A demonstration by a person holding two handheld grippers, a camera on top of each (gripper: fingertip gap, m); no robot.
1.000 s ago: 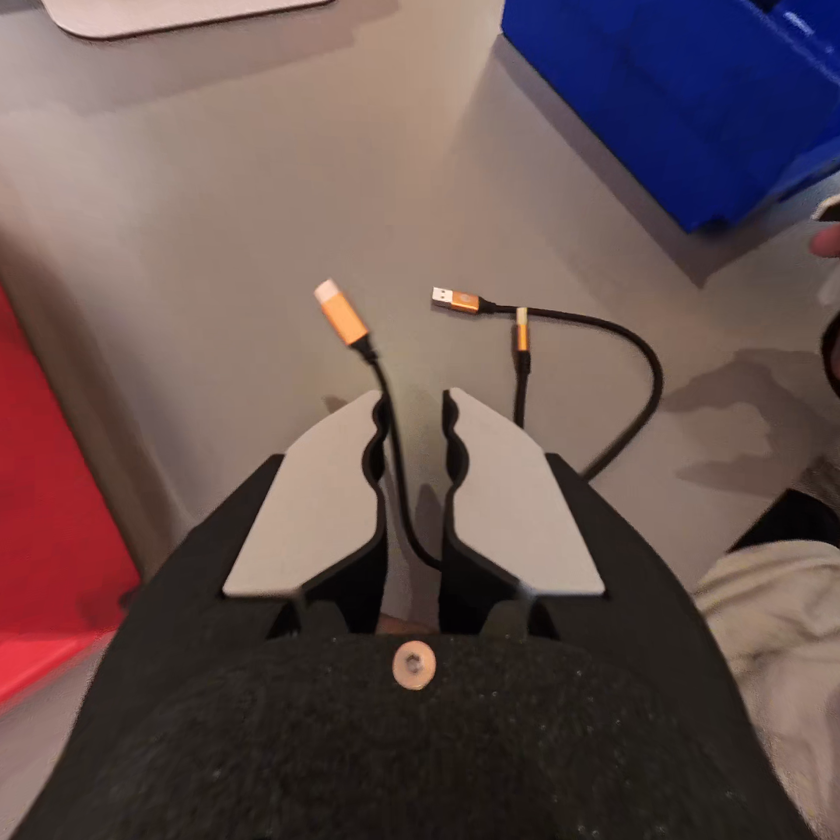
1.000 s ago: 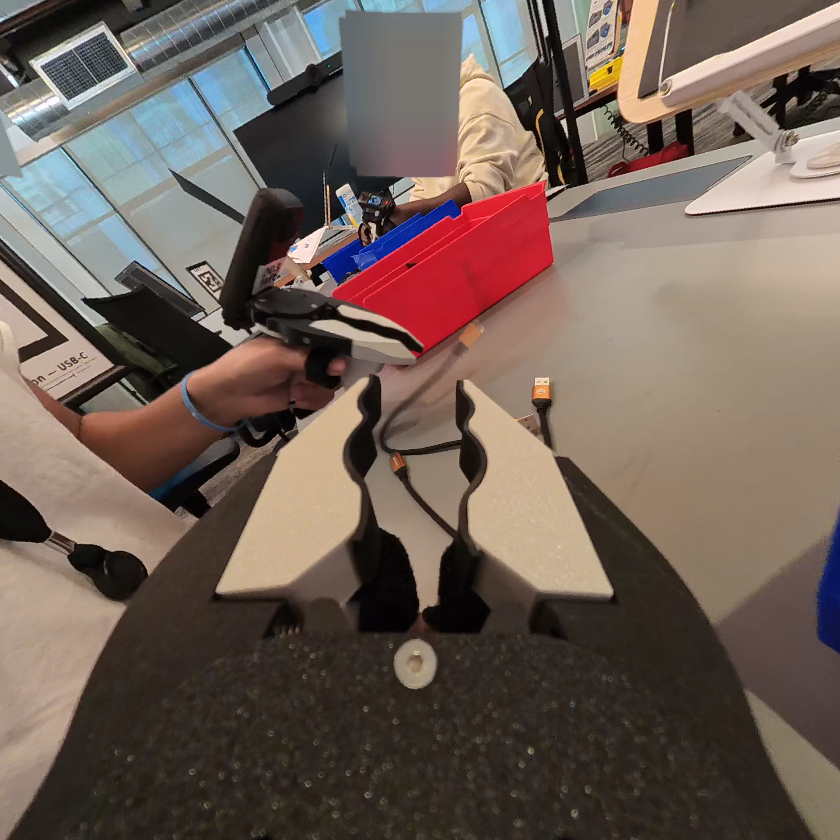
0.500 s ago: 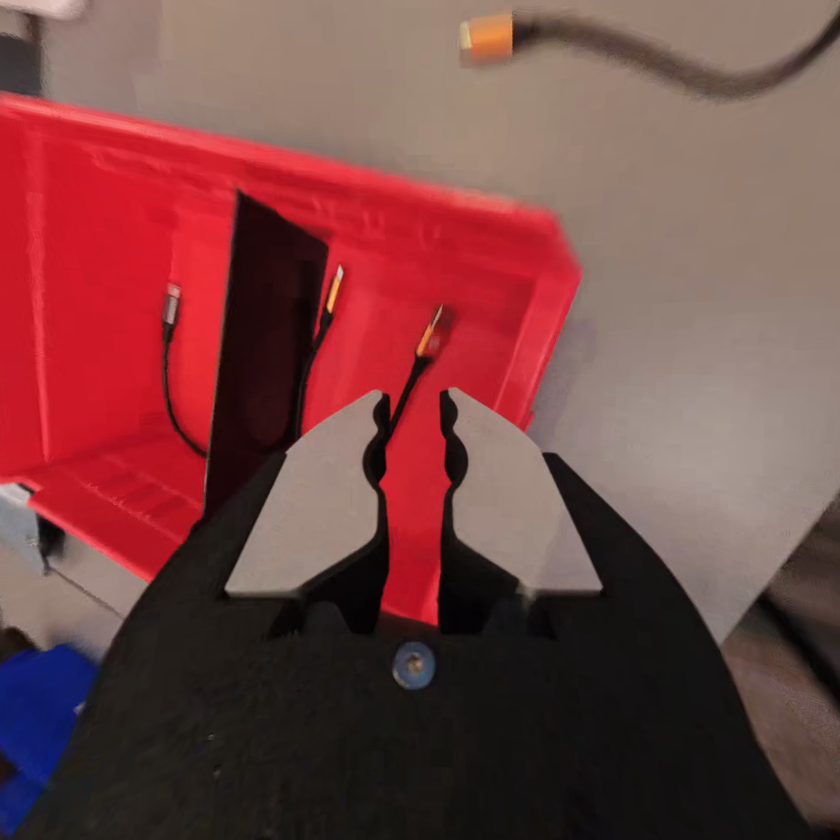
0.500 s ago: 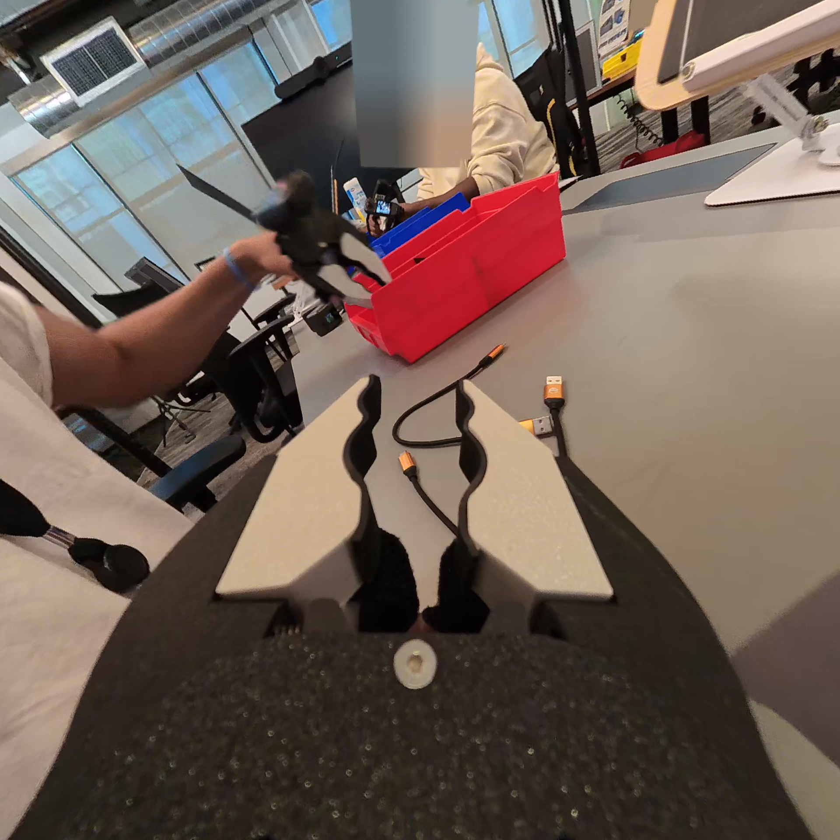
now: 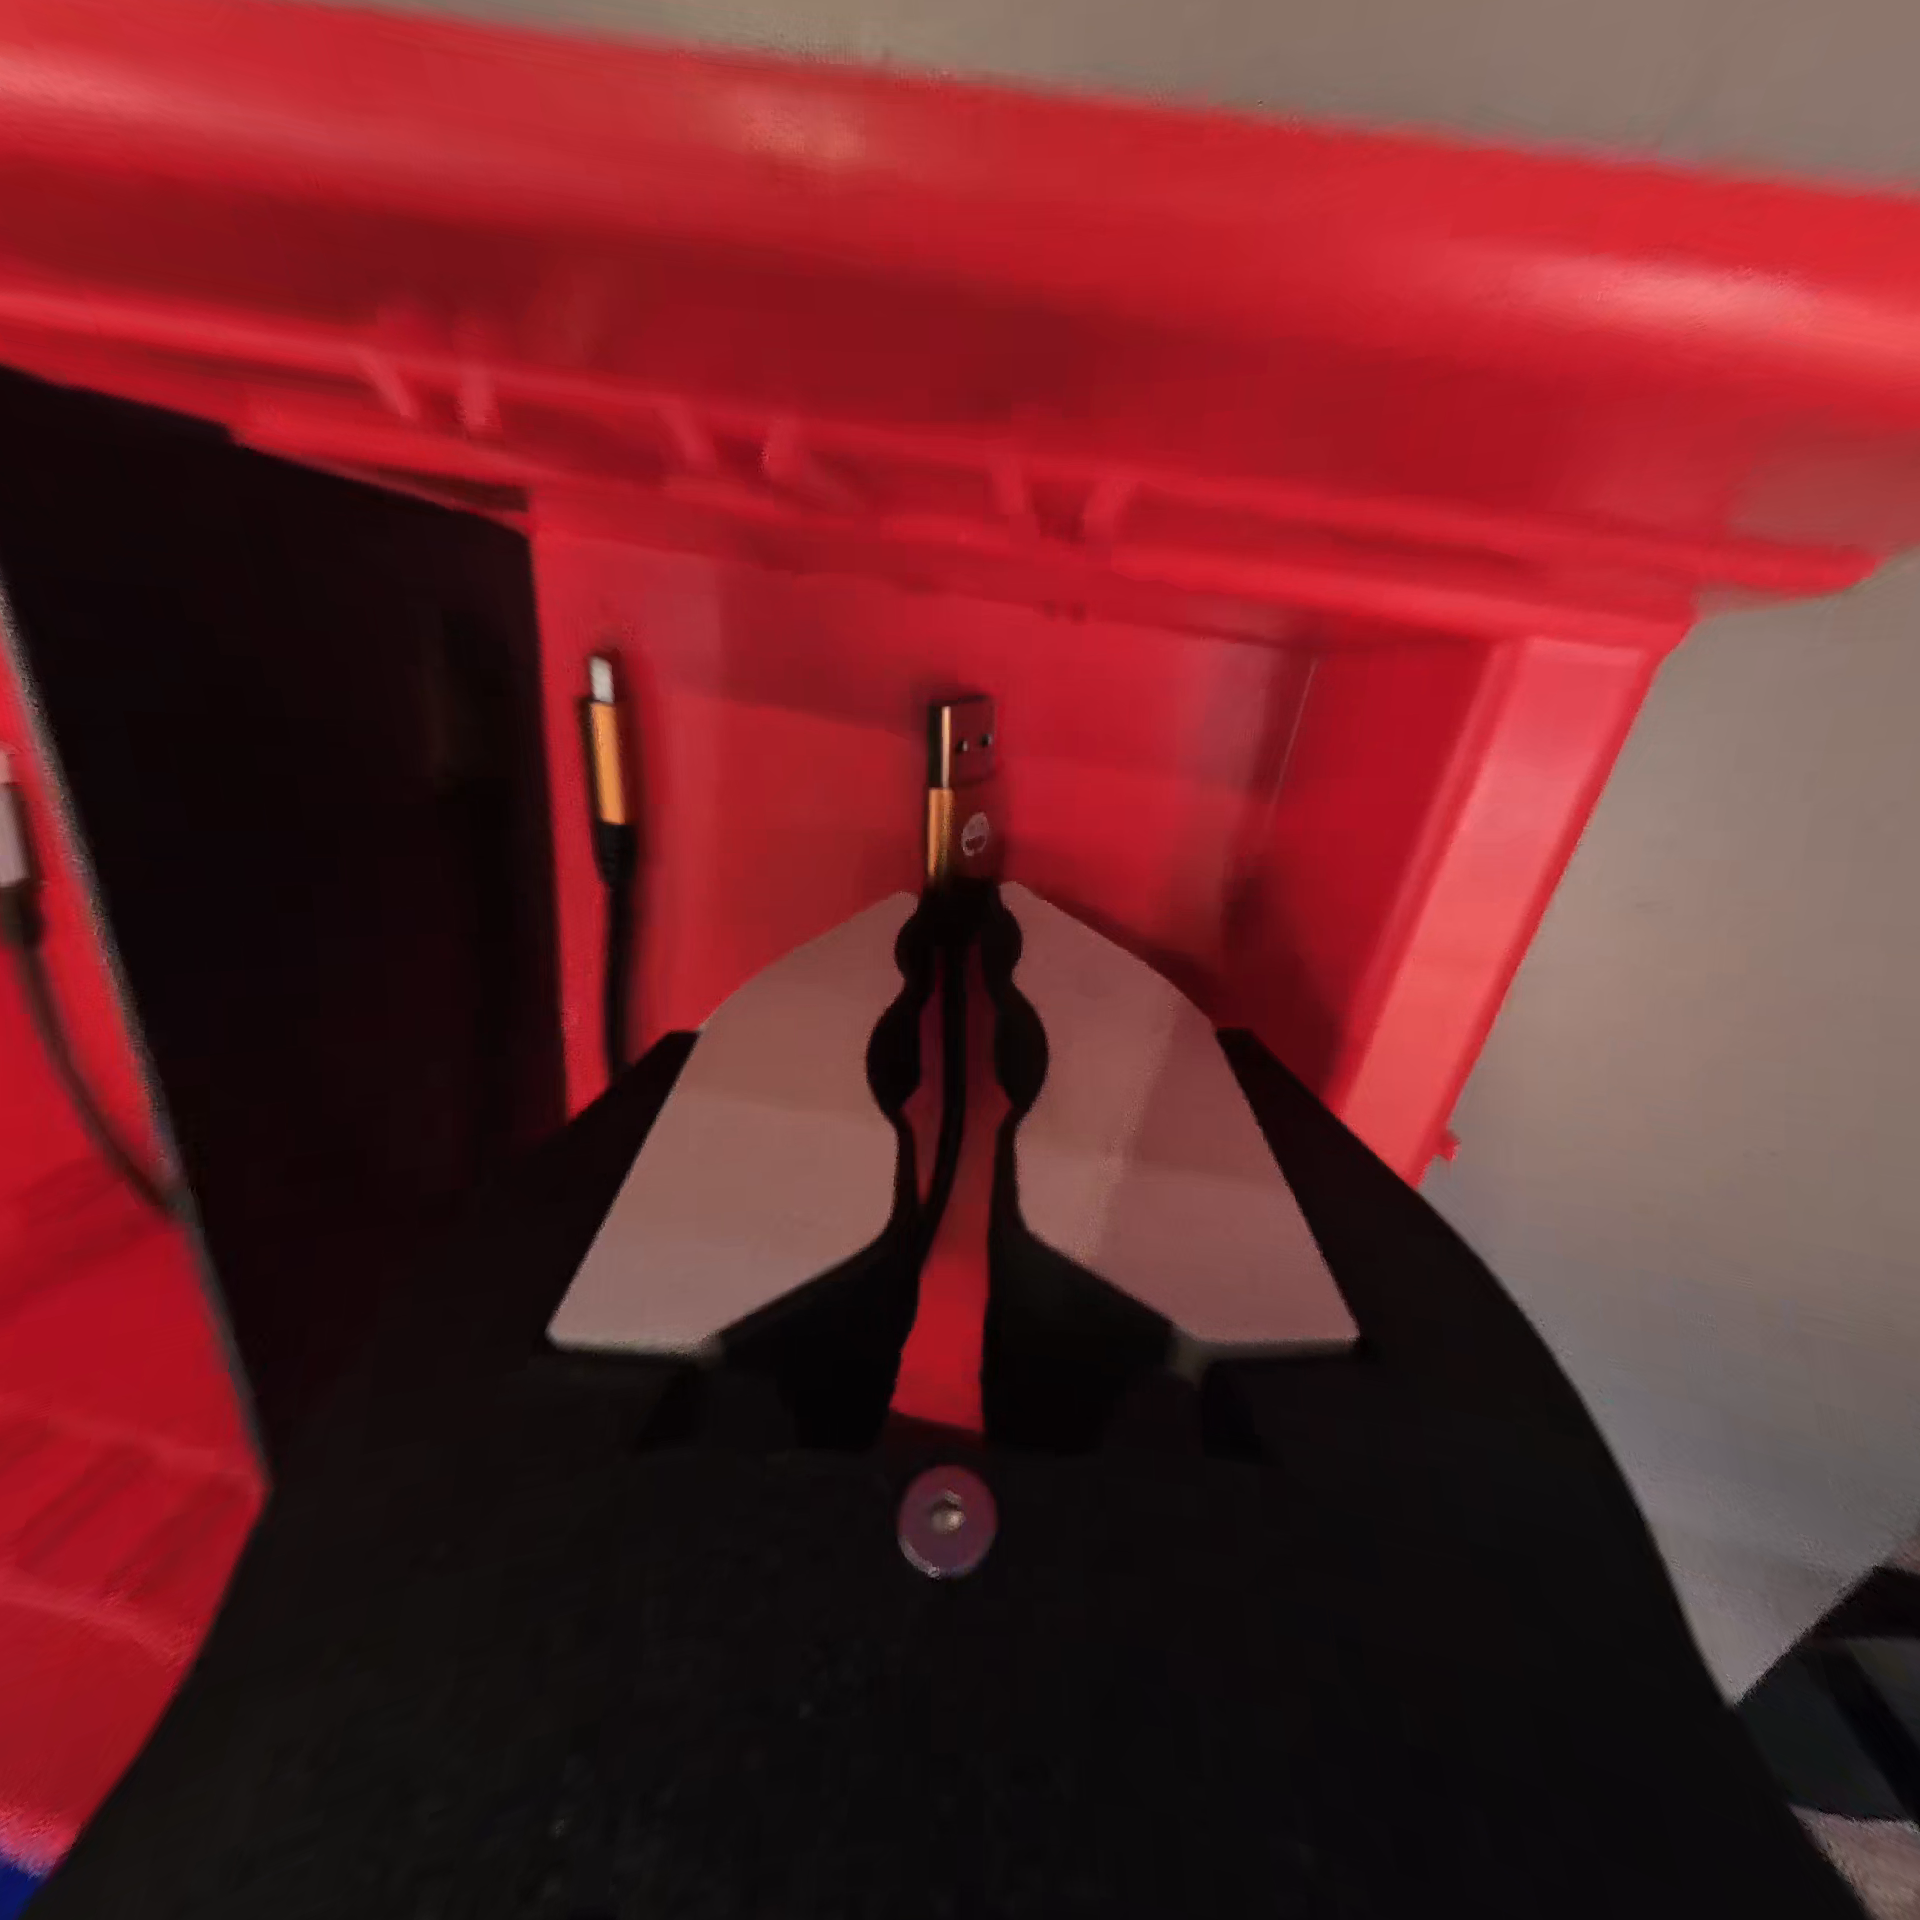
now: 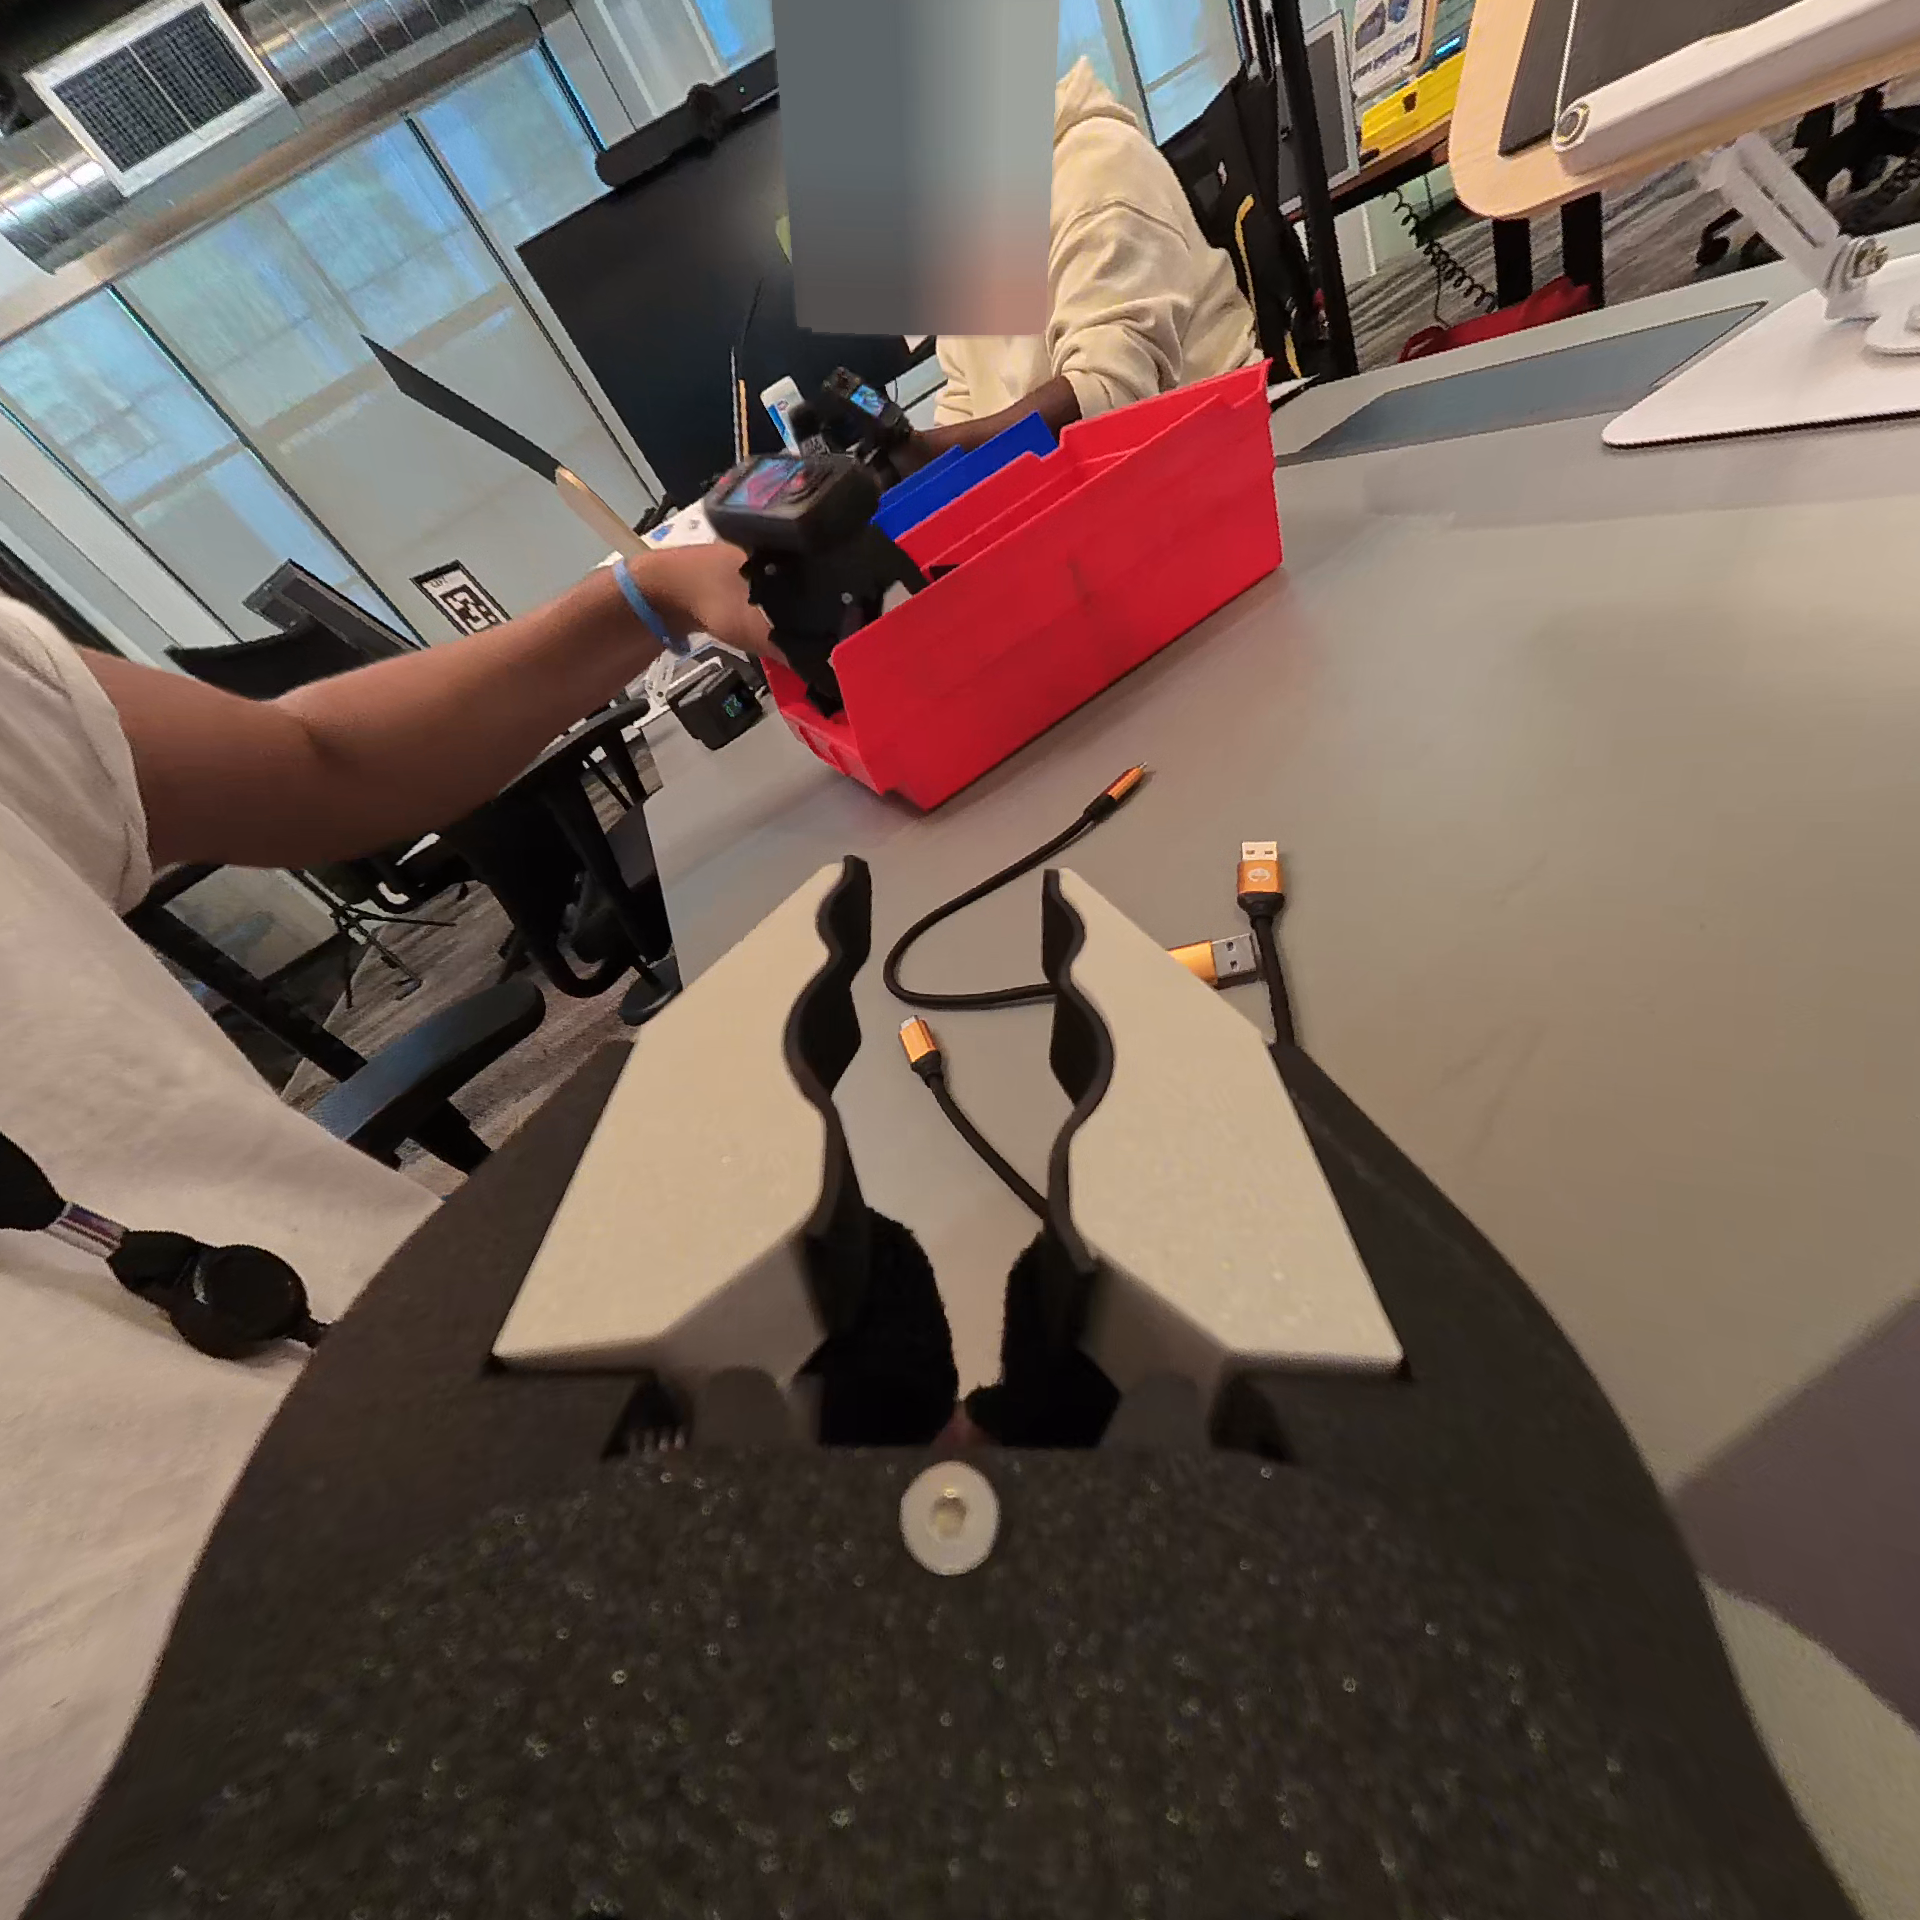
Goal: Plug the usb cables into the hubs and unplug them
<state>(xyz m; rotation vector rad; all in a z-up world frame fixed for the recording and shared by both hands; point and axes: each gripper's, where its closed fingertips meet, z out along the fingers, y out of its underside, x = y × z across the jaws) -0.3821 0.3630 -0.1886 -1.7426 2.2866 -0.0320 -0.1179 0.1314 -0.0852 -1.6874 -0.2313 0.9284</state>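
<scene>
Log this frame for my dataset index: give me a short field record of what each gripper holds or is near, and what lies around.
left gripper: shut on a black cable, its orange USB plug sticking out past the fingertips, over the red bin
in bin: second orange plug, black divider
right gripper: open, holding nothing, above the grey table
on table: loose cables, orange plugs

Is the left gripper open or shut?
Shut: the left gripper pinches a black cable, whose orange plug sticks out over the red bin.
</scene>
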